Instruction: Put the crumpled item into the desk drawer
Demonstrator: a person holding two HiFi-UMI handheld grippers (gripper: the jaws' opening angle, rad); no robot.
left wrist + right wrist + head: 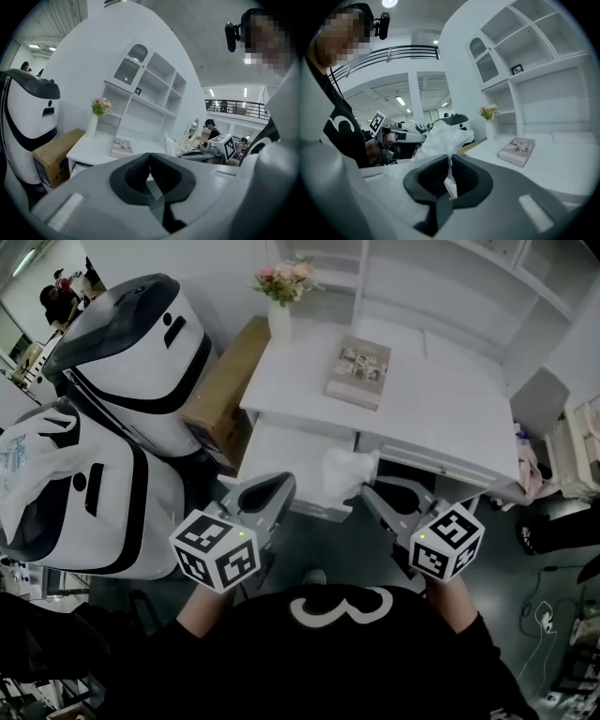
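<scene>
White and crinkled, the crumpled plastic item (348, 471) hangs pinched by a thin fold between the jaws of the right gripper (370, 491), which are closed tight on it. The rest of the plastic billows out past the jaw tips. In the head view it sits in the air just in front of the desk (441, 418), over the right end of what looks like a pulled-out drawer (281, 460) beneath the desk's top. The left gripper (267, 486) hovers beside it at the drawer's front, its jaws pressed together with nothing between them. On the desk lies a book (358, 371), and at its back left corner stands a white vase of pink flowers (280, 302). A brown cardboard box (225, 390) rests against the desk's left side, next to two white-and-black machines (131, 343).
</scene>
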